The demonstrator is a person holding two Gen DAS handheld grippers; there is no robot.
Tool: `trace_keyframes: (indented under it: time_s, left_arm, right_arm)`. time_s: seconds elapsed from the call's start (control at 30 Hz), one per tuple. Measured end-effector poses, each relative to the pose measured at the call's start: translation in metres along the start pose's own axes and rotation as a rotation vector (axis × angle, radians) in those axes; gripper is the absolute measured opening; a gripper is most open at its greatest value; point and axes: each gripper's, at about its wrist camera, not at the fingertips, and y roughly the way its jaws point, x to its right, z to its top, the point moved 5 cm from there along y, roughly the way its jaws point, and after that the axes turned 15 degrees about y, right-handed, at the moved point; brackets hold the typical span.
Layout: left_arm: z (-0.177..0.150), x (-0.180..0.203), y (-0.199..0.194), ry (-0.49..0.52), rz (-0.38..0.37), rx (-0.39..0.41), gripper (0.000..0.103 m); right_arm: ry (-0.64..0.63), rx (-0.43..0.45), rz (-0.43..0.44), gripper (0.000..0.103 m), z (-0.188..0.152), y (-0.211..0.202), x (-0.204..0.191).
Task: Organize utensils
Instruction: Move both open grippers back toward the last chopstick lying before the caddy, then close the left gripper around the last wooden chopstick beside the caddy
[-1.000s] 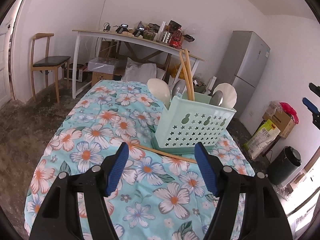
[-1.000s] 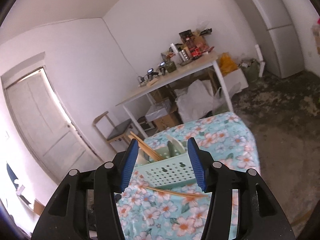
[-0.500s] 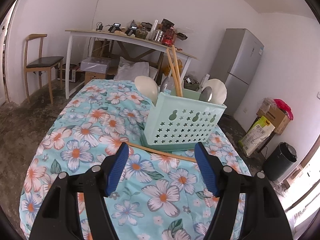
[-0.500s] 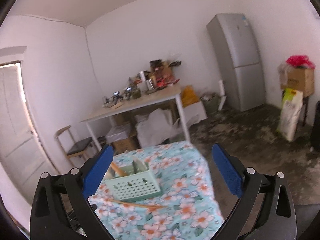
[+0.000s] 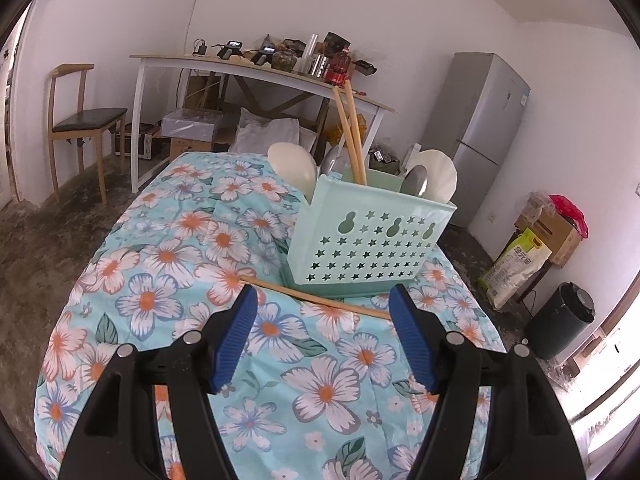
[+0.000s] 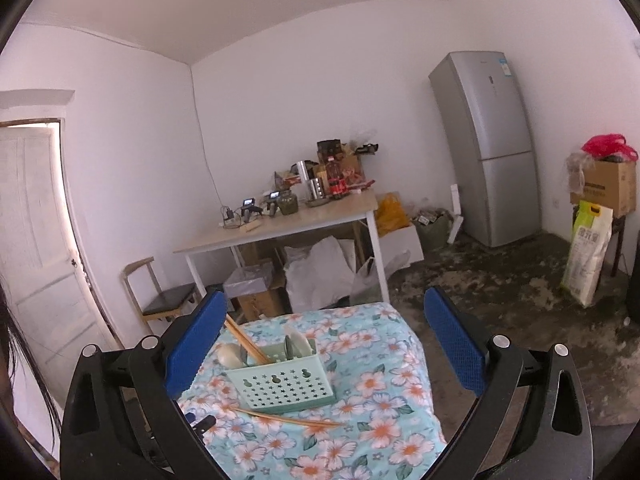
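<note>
A: Straight ahead of the left gripper (image 5: 320,312), just past its fingertips, stands the mint-green utensil caddy (image 5: 368,240) on the floral tablecloth (image 5: 160,256). What's in it?

B: A pair of wooden chopsticks (image 5: 352,132) sticks up and leans left from the middle. A white plastic spoon (image 5: 292,170) rises at the caddy's left end, another white spoon (image 5: 438,174) at the right end, and a metal spoon (image 5: 416,184) stands just in front of that one. A second metal piece shows behind the chopsticks, though I can't tell what kind.

A: Anything outside the caddy?

B: Two loose chopsticks (image 5: 316,298) lie flat on the cloth, touching the caddy's near base and running across between the left gripper's blue pads.

A: And the jaws?

B: The left gripper's stand apart with nothing pinched; the loose chopsticks lie below and beyond the pads, untouched. The right gripper (image 6: 320,316) is spread as wide as it goes, empty, held higher and well back from the table.

A: How does the caddy sit from there?

B: Low and between its fingers, nearer the left pad, with the loose chopsticks on the near side of it.
</note>
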Motion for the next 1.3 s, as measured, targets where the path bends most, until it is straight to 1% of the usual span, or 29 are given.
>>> trace_keyframes:
  time_s: [0.23, 0.5, 0.6, 0.77, 0.93, 1.07, 1.13, 1.2, 1.27, 1.3]
  left_arm:
    - [-0.001, -0.001, 0.000, 0.000, 0.001, 0.001, 0.066]
    - [-0.005, -0.005, 0.000, -0.008, 0.004, -0.005, 0.066]
    - [-0.008, -0.008, 0.003, -0.014, 0.009, -0.014, 0.066]
    - [-0.013, -0.015, 0.011, -0.023, 0.020, -0.038, 0.066]
    - [-0.019, -0.022, 0.021, -0.036, 0.034, -0.061, 0.066]
    - [-0.026, -0.031, 0.030, -0.059, 0.044, -0.086, 0.066]
    - [-0.028, -0.035, 0.035, -0.075, 0.043, -0.099, 0.066]
    - [-0.030, -0.039, 0.041, -0.092, 0.040, -0.113, 0.066]
    - [-0.033, -0.041, 0.047, -0.111, 0.026, -0.127, 0.066]
    - [-0.034, -0.043, 0.050, -0.127, 0.013, -0.135, 0.066]
  right_arm:
    - [-0.011, 0.021, 0.004, 0.095, 0.000, -0.003, -0.002]
    - [0.005, 0.007, -0.005, 0.095, -0.003, 0.006, -0.002]
    - [0.025, -0.021, -0.001, 0.095, -0.009, 0.017, 0.001]
    - [0.110, -0.123, 0.027, 0.095, -0.022, 0.047, 0.012]
    - [0.183, -0.213, 0.019, 0.095, -0.036, 0.078, 0.026]
    - [0.129, -0.285, -0.006, 0.095, -0.063, 0.100, 0.028]
    - [0.063, -0.313, -0.029, 0.095, -0.088, 0.109, 0.028]
    - [-0.022, -0.338, -0.063, 0.095, -0.121, 0.117, 0.028]
    - [-0.093, -0.365, -0.094, 0.095, -0.147, 0.125, 0.028]
    - [-0.137, -0.388, -0.114, 0.095, -0.167, 0.132, 0.029]
